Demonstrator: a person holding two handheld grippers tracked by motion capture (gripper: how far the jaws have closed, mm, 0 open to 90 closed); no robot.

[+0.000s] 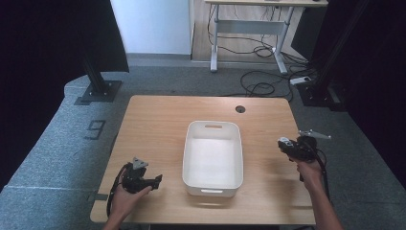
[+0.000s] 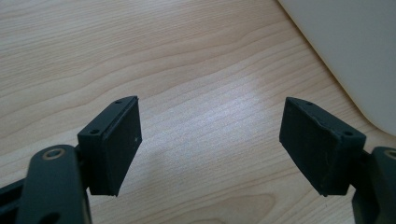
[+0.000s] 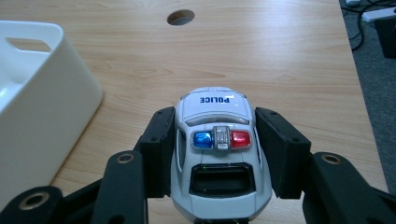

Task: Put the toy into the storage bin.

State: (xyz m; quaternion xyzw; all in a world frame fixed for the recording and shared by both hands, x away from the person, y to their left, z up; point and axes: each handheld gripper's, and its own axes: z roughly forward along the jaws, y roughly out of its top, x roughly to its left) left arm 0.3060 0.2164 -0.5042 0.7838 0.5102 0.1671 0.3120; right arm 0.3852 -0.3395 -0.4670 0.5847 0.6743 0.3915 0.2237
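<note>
A white toy police car [image 3: 217, 154] with a blue and red light bar sits clamped between the two black jaws of my right gripper [image 3: 214, 140]. In the high view that right gripper [image 1: 286, 145] hovers over the table's right side, to the right of the white bin [image 1: 212, 158], with the car [image 1: 284, 143] a small pale spot at its tip. My left gripper [image 1: 157, 180] rests low near the table's front left, pointing toward the bin. Its jaws [image 2: 210, 140] stand wide apart over bare wood, nothing between them.
The bin's wall [image 2: 345, 51] lies just right of the left gripper, and the bin [image 3: 37, 93] stands left of the right gripper. The wooden table [image 1: 158, 124] has a round cable hole [image 1: 240, 109] at the back right. Beyond it are a desk frame and floor cables.
</note>
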